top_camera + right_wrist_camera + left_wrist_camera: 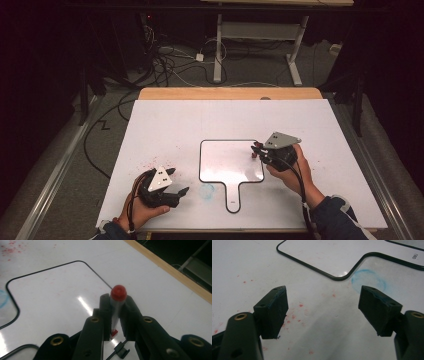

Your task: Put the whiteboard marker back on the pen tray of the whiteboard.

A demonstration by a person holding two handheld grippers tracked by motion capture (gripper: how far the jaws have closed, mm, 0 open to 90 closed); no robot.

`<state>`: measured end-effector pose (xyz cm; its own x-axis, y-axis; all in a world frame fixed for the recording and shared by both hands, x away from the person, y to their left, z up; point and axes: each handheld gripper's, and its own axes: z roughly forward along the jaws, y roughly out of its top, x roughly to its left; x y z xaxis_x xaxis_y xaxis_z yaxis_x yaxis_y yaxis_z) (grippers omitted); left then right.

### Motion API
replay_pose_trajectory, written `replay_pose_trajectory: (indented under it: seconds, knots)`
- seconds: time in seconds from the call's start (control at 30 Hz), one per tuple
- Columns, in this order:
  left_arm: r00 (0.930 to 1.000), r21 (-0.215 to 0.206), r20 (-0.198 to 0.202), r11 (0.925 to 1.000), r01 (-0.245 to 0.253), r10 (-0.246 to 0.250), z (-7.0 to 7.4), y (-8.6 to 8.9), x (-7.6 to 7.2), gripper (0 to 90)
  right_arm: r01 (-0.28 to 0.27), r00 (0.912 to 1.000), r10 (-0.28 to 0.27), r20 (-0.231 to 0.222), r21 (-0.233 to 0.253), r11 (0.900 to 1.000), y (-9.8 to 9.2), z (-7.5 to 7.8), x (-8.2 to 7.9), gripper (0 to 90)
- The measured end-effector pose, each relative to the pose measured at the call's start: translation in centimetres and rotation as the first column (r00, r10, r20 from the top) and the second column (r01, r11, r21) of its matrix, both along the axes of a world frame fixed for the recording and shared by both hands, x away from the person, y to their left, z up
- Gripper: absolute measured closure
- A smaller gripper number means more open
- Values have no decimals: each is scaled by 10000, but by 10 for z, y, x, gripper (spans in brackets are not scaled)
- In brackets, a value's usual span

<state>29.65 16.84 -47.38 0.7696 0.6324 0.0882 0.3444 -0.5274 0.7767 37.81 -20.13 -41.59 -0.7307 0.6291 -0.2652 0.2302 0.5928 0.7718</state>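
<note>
Two grippers in hand, one per side. Left gripper (172, 192) low at the near left of the white tabletop (165, 120), fingers (272, 311) spread wide, nothing between them. Right gripper (258, 150) at the right edge of the whiteboard (227, 160), fingers (106, 315) closed narrow on one red-capped marker (117, 305), gripped along its barrel, red cap up past the fingertips.

Count: one small whiteboard with black rim and a short handle toward the person, lying flat at the tabletop centre; one marker; one blue smudged ring (369, 281) on the tabletop just left of the handle; many red specks (293, 317) scattered near the left gripper.

High view: whole layout, both hands, grey three-cornered plates on both grippers, wooden strip (230, 93) along the far edge, cables on the floor beyond. Marker there only a small red spot at the fingertips.

Left gripper view: blue staining on the finger pads, print on the board handle, too small to read.

Right gripper view: marker held over the board surface, second red end at the bottom of the barrel; contact with the board cannot be told.
</note>
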Motion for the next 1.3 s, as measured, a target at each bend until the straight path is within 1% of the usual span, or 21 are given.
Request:
replay_pose_trajectory:
  seconds: [0.1, 0.17, 0.27, 0.4, 0.43, 0.5, 0.53, 0.6, 0.67, 0.73, 0.8, 0.83, 0.87, 0.93, 0.97, 1.1, 1.17, 1.3]
  knots:
    - [10000, -2, -9, 10000, 8, -8, 0, 0, 0, 229, -131, 9995, 130, -303, -10, 9999, -2, 3, -8, 813]
    - [10000, -22, -8, 10000, 8, -8, 0, 1, 0, 229, -89, 9990, 86, -438, -83, 9999, -5, 4, -13, 813]
    - [10000, -17, -51, 10000, 12, -12, -1, 1, 0, 229, -124, 9971, 129, -750, 71, 9999, -10, 6, -20, 812]
    - [10000, -6, -29, 10000, 26, -26, -1, 1, 1, 229, -428, 9945, 448, -946, 232, 9988, -12, 7, -30, 812]
    - [10000, 6, -35, 10000, 25, -25, -1, 1, 1, 229, -577, 9929, 604, -1021, 292, 9979, -12, 7, -31, 812]
    - [10000, 22, -43, 10000, 20, -20, -1, 0, 1, 229, -705, 9908, 740, -1130, 348, 9969, -10, 7, -36, 812]
    - [10000, 19, -43, 10000, 14, -14, -1, 0, 1, 229, -848, 9887, 897, -1205, 456, 9954, -9, 6, -39, 812]
    - [10000, 33, -46, 10000, 17, -17, -1, 0, 1, 229, -1032, 9881, 1071, -1104, 407, 9938, -5, 5, -44, 812]
    - [10000, 52, -49, 10000, 21, -20, -1, 0, 1, 229, -1175, 9877, 1203, -996, 336, 9925, -1, 5, -46, 812]
    - [10000, 52, -58, 10000, 16, -15, -2, 1, 1, 229, -1197, 9896, 1223, -753, 372, 9921, 2, 3, -45, 812]
    - [10000, 46, -57, 10000, -10, 10, -1, 1, 1, 229, -1086, 9935, 1094, -323, 262, 9937, 5, 0, -43, 813]
    - [10000, 48, -59, 10000, -9, 10, -1, 1, 1, 229, -1078, 9939, 1086, -192, 383, 9934, 6, -3, -40, 813]
    - [10000, 58, -53, 10000, -12, 13, -1, 1, 0, 229, -1024, 9945, 1033, -151, 524, 9934, 6, -4, -38, 813]
    - [10000, 58, -68, 10000, -4, 4, -2, 2, 0, 229, -1068, 9943, 1067, 39, 639, 9922, 6, -6, -35, 813]
    - [10000, 58, -80, 10000, -6, 6, -2, 2, 0, 229, -1017, 9948, 1019, 5, 742, 9921, 6, -7, -34, 813]
    - [9999, 34, -94, 10000, -33, 33, -2, 2, 0, 229, -983, 9948, 996, -229, 509, 9939, 4, -4, -37, 812]
    - [9999, 34, -105, 10000, -43, 43, -2, 3, 0, 229, -953, 9942, 978, -451, 537, 9940, 0, -1, -40, 812]
    - [9999, 28, -84, 10000, -81, 81, -2, 4, -1, 229, -845, 9948, 895, -483, 958, 9918, -11, 8, -44, 810]
